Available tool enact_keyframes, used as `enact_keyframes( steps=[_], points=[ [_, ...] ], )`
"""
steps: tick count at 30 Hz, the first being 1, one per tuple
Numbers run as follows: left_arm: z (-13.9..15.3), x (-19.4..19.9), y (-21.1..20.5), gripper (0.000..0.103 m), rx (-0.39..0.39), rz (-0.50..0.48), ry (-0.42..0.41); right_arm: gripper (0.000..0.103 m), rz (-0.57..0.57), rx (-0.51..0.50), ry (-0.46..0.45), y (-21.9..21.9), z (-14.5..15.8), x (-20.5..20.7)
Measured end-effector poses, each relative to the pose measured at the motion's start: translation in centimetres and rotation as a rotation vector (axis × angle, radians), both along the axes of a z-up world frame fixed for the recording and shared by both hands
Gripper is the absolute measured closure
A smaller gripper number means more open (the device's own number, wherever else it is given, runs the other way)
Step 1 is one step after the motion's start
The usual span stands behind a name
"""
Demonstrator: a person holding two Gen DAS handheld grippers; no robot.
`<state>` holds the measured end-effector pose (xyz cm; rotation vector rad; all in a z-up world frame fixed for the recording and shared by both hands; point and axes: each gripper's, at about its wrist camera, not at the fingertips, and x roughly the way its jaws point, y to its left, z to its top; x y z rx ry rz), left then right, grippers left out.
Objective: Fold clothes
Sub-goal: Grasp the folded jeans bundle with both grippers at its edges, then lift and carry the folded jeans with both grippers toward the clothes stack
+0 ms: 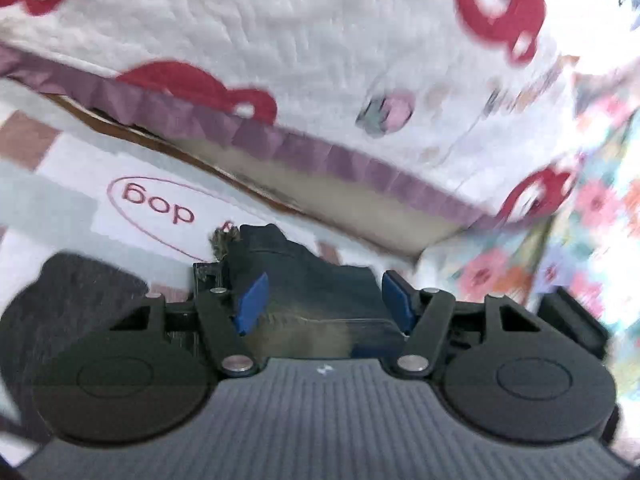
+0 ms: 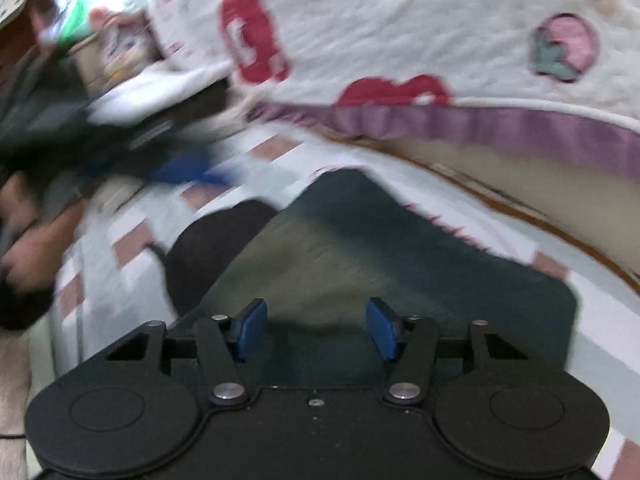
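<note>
Left wrist view shows the left tongs point(image 1: 320, 300) at lower centre, their blue pads point(image 1: 251, 303) set partly apart with a fold of dark denim garment point(image 1: 308, 276) lying between them; whether the pads press on the cloth I cannot tell. The denim lies on a pale printed sheet point(image 1: 80, 184) with pink squares, below a white quilt point(image 1: 280, 32) with red shapes and a purple frilled edge across the upper frame. Right wrist view, blurred, shows the right tongs point(image 2: 316, 330) at lower centre, pads apart and not gripping, above the same denim garment point(image 2: 360, 240), which spreads across the middle of the frame. At left edge, a blurred hand point(image 2: 28, 252) and another dark garment point(image 2: 208, 248) beside the denim.
</note>
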<state>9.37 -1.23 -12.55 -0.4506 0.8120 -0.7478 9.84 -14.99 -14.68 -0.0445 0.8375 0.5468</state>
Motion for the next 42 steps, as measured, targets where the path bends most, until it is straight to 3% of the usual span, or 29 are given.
enact_keyframes(
  steps=[3, 7, 11, 14, 16, 17, 21, 24, 27, 29, 31, 33, 35, 37, 39, 40, 42],
  points=[
    [-3.1, 2.1, -3.2, 0.047, 0.239, 0.098, 0.04, 0.042, 0.039, 0.002, 0.045, 2.0, -1.3, -1.0],
    [-5.1, 3.0, -2.7, 0.044, 0.219, 0.11, 0.103, 0.041, 0.062, -0.016, 0.028, 3.7, -2.3, -4.5],
    [-4.8, 2.9, -3.4, 0.044, 0.279, 0.094, 0.038, 0.041, 0.108, -0.084, -0.019, 4.5, -2.1, -7.5],
    [-5.0, 3.2, -2.6, 0.044, 0.235, 0.093, 0.068, 0.041, 0.152, -0.031, 0.018, 3.7, -0.8, -7.5],
    [-5.5, 3.4, -1.8, 0.044, 0.188, 0.093, 0.103, 0.056, 0.192, 0.041, 0.06, 2.8, 0.4, -7.2],
    [-5.8, 3.5, -1.5, 0.044, 0.166, 0.094, 0.121, 0.056, 0.205, 0.068, 0.057, 2.5, 1.0, -7.0],
    [-5.6, 3.5, -1.8, 0.044, 0.18, 0.091, 0.105, 0.054, 0.088, 0.038, -0.035, 2.5, 1.7, -4.4],
    [-5.0, 3.2, -1.9, 0.044, 0.215, 0.095, 0.071, 0.048, 0.085, 0.056, 0.033, 3.3, -0.8, -3.4],
    [-3.9, 2.7, -1.4, 0.043, 0.242, 0.128, 0.05, 0.043, 0.081, 0.0, 0.01, 5.1, -1.9, -4.8],
    [-2.8, 2.5, -0.4, 0.044, 0.245, 0.174, 0.056, 0.04, 0.049, 0.075, 0.051, 4.4, -1.5, -4.8],
    [-1.9, 2.3, 1.3, 0.047, 0.188, 0.199, 0.093, 0.037, 0.043, 0.177, 0.101, 3.0, -1.2, -4.7],
    [-1.7, 1.7, 2.8, 0.045, 0.113, 0.173, 0.158, 0.037, 0.054, 0.242, 0.139, 1.9, -0.8, -4.6],
    [-1.9, 0.5, 2.8, 0.043, 0.105, 0.1, 0.217, 0.039, 0.056, 0.321, 0.177, 0.1, -0.2, -4.4],
    [-2.4, -0.4, 1.6, 0.032, 0.193, 0.042, 0.23, 0.04, -0.023, 0.334, 0.143, -2.5, 0.7, -4.4],
    [-3.1, -0.7, 0.0, 0.03, 0.313, 0.017, 0.21, 0.039, -0.137, 0.322, 0.106, -5.3, 1.2, -4.3],
    [-3.4, -0.6, -0.2, 0.03, 0.319, 0.016, 0.222, 0.039, -0.211, 0.308, 0.108, -6.9, 1.2, -3.9],
    [-3.9, -0.3, 0.6, 0.033, 0.227, 0.026, 0.301, 0.038, -0.361, 0.279, 0.11, -10.1, 1.0, -3.2]
  ],
)
